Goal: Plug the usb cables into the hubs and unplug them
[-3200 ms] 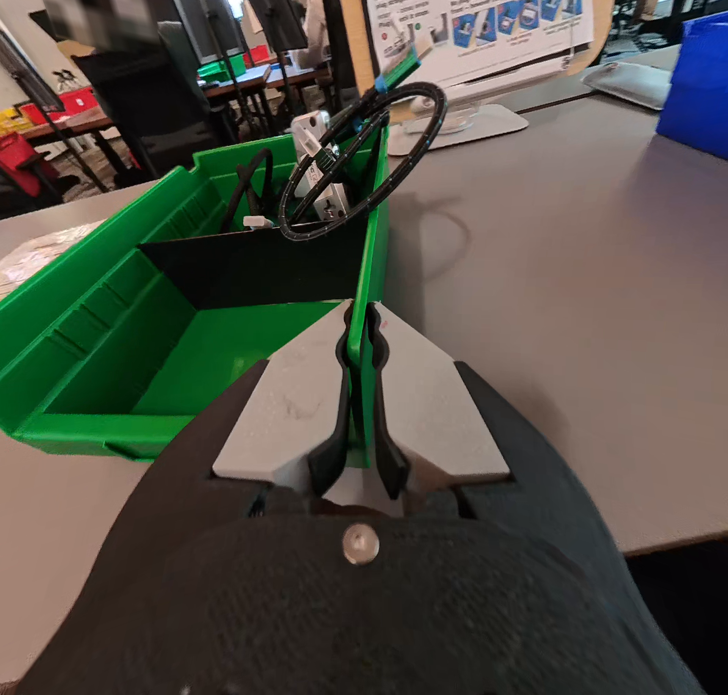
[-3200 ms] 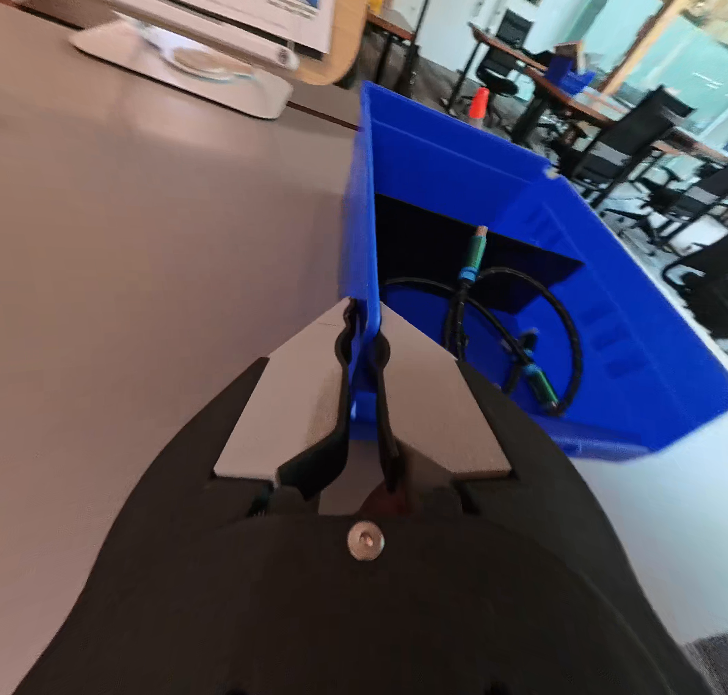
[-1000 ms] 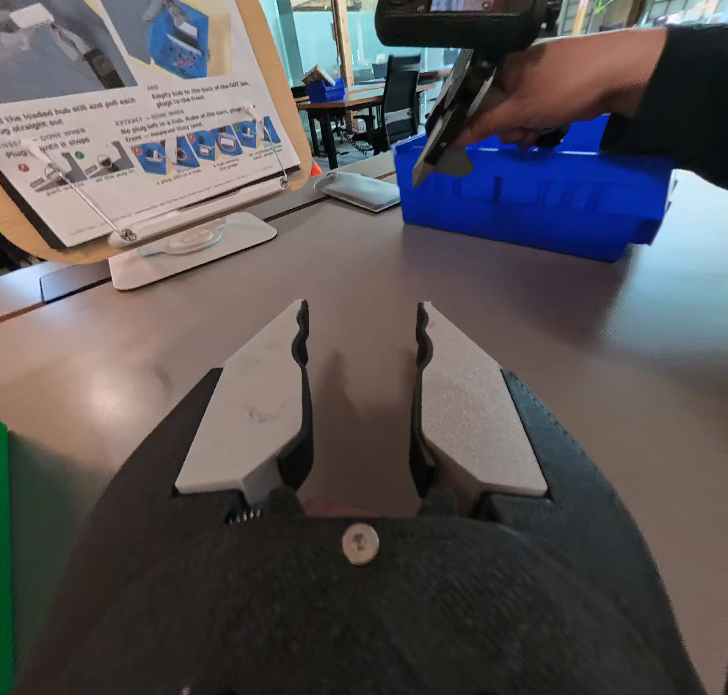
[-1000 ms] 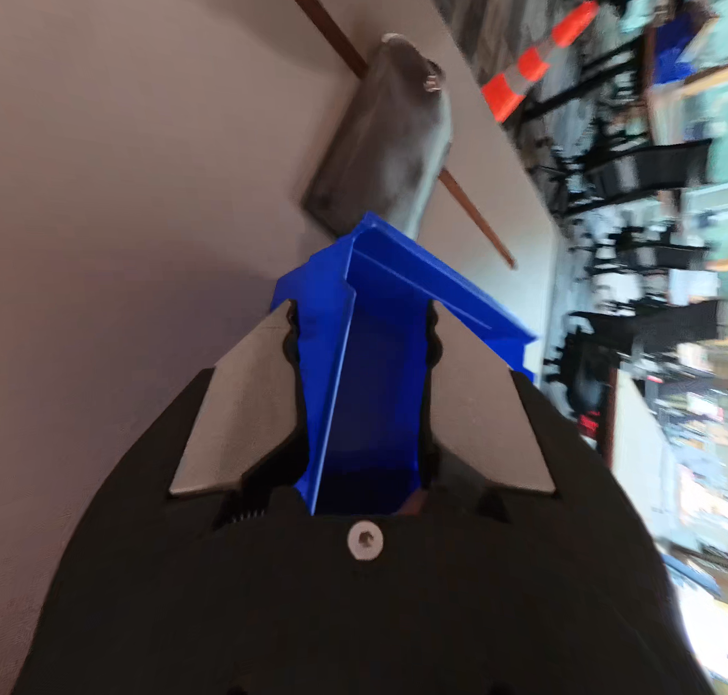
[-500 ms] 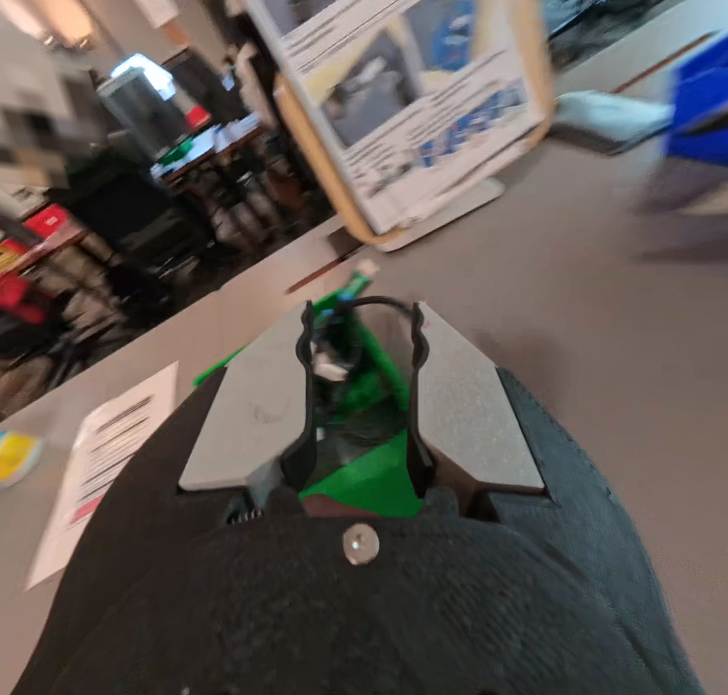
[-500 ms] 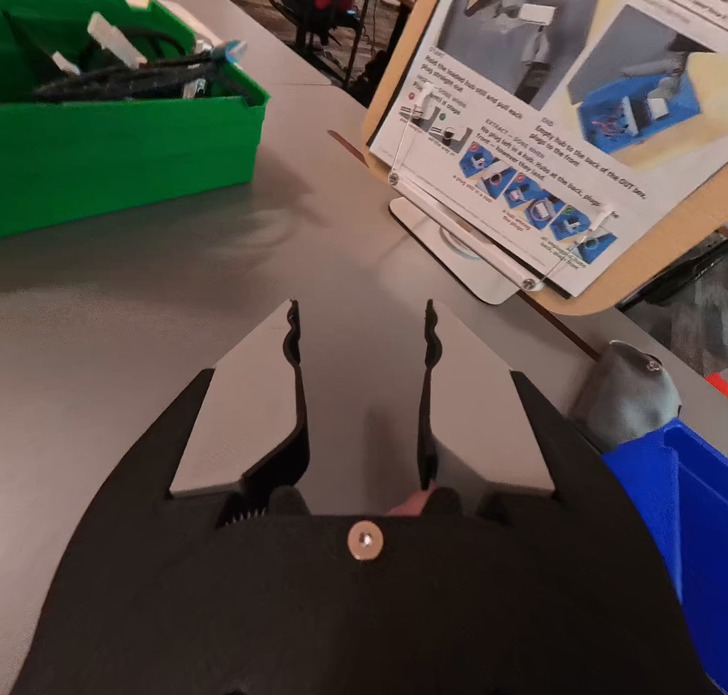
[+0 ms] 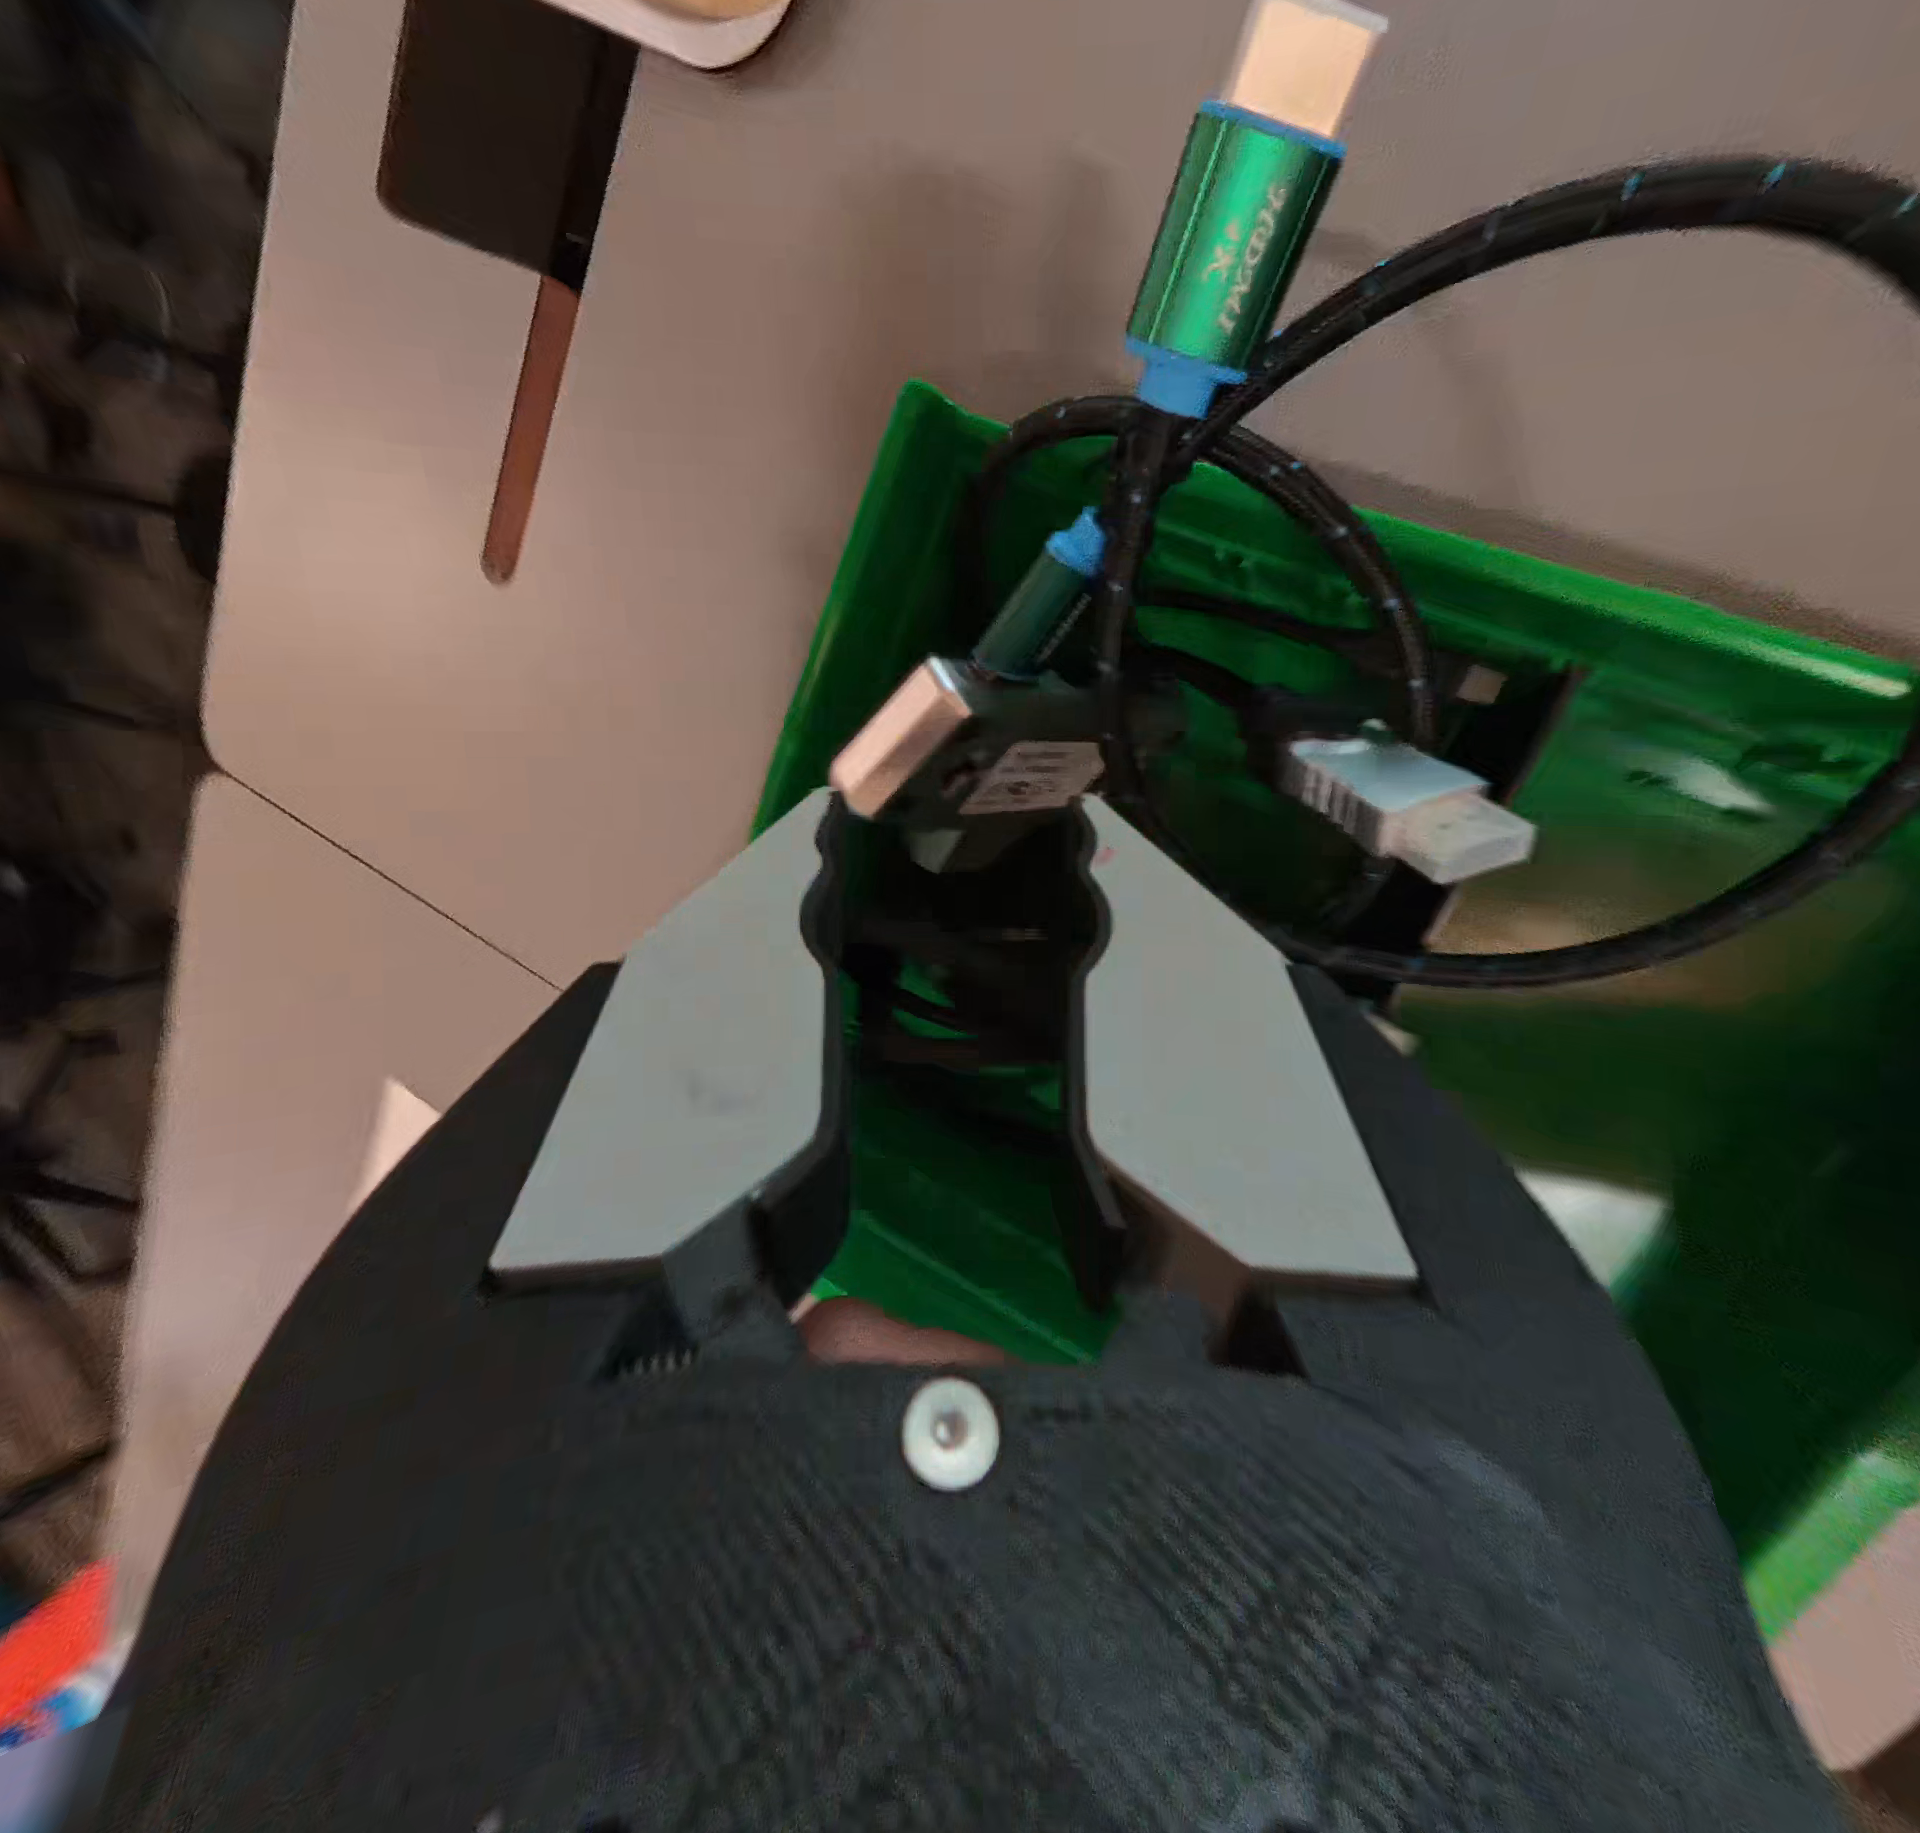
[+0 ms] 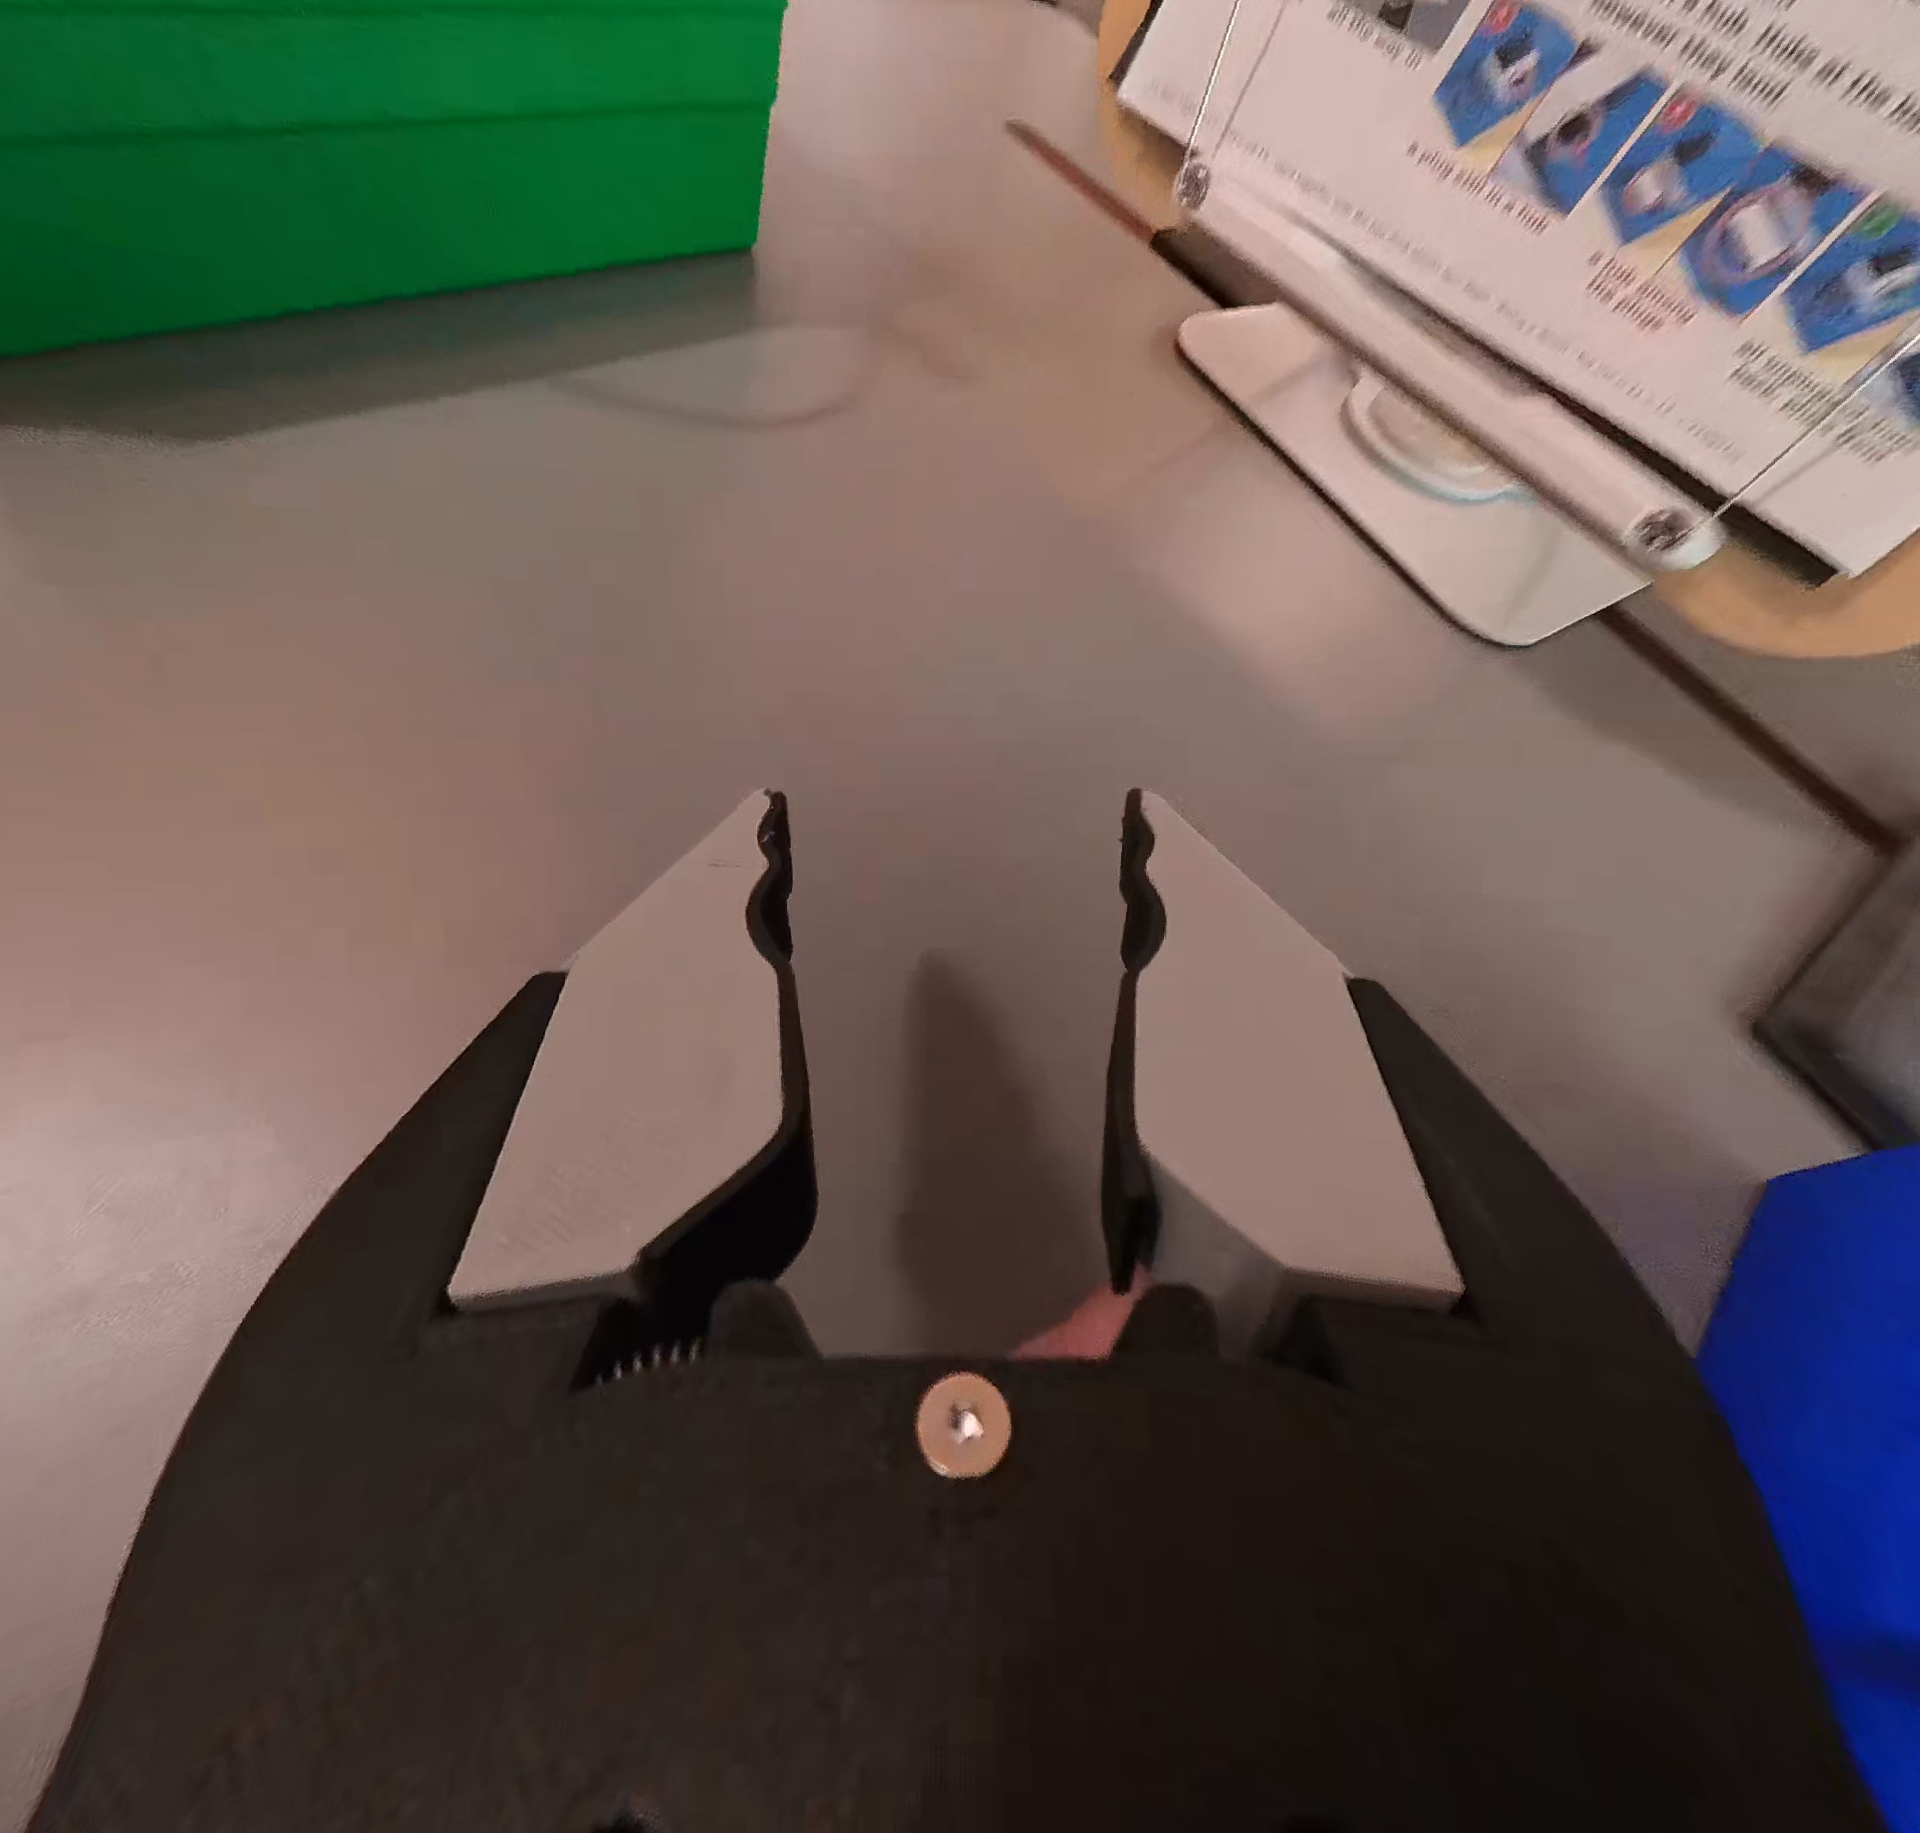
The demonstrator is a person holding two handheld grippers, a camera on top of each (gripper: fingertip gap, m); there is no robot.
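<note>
**Both grippers off the bins; left now over the cable tangle**

Your left gripper (image 7: 956, 827) pinched the green bin (image 7: 1662, 703) wall about three seconds ago. It let go, swung away, and now looks down into that bin's cable end. Its jaws are spread with nothing between them. The tips sit just short of a dark block (image 7: 1029, 775) with a metal end; I can't tell whether they touch it.

Left view, left to right:
- bare surface (image 7: 623, 433), 1
- dark block, 1
- green-sleeved plugs, 2: one low (image 7: 1039, 599) running into the block, one standing up (image 7: 1236, 235) above the bin rim
- silver ribbed plug (image 7: 1403, 807), 1
- black braided cable (image 7: 1558, 225), looped out over the rim; number of strands unclear

Your right gripper (image 8: 951, 817) held the blue bin (image 8: 1829, 1420) wall earlier and has released it too. Its jaws are wide apart and empty, low over the bare surface. The view is close to half a second ago, only nearer the stand.

Right view, left to right:
- green bin, far left, well apart, 1
- printed sheet on a wooden board (image 8: 1558, 121), 1
- its white base (image 8: 1403, 453), 1
- grey item (image 8: 1860, 1014), cropped at the edge, 1
- blue bin corner, just beside the gripper body, 1

Totals: 2 bins, 2 grippers.
</note>
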